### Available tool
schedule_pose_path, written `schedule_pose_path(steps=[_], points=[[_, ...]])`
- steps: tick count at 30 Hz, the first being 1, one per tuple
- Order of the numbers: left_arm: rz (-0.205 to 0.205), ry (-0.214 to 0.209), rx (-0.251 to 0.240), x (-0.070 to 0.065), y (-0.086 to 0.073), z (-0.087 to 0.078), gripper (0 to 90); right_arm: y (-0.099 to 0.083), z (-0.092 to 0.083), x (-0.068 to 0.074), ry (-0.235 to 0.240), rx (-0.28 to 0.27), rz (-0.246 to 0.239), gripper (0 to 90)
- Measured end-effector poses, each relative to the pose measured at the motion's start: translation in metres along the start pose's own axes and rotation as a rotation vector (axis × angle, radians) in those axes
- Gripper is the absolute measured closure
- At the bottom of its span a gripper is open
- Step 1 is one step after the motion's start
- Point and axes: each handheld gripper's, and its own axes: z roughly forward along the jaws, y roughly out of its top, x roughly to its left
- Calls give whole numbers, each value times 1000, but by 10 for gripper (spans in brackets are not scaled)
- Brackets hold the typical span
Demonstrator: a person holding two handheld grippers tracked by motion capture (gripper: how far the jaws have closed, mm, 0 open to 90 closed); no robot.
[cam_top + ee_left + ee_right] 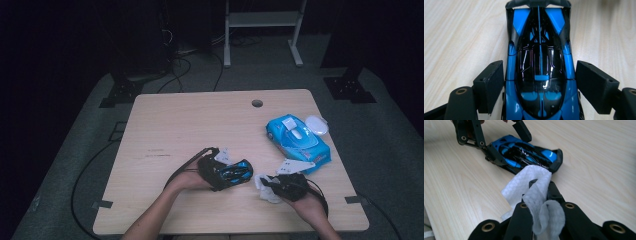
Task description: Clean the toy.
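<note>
A blue and black toy car (234, 173) lies on the wooden table (175, 130), near its front edge. In the left gripper view the car (540, 75) sits roof-up between the two jaws of my left gripper (540, 77); the pads stand just off its sides, so that gripper is open. The right gripper view shows the same car (524, 155) with the left gripper (511, 145) spread around it. My right gripper (541, 186) is shut on a crumpled white wipe (529, 180), held just right of the car's end. From above, the right gripper (270, 182) and wipe (264, 194) sit right of the car.
A blue pack of wet wipes (300, 141) lies at the table's right side, with a white oval lid (316, 125) beside it. A cable hole (257, 103) is near the far edge. Bare tabletop stretches over the left and far parts.
</note>
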Motion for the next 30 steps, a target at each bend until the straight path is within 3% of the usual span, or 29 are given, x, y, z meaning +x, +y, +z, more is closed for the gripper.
schedule_pose_path(steps=[10, 23, 30], points=[[10, -11, 56, 2, 6, 12, 230, -9, -2, -4, 2, 9, 13, 846], [19, -32, 74, 3, 9, 12, 258, -14, -2, -8, 4, 6, 25, 846], [21, -21, 61, 6, 10, 8, 259, -14, -2, -9, 5, 2, 31, 846]])
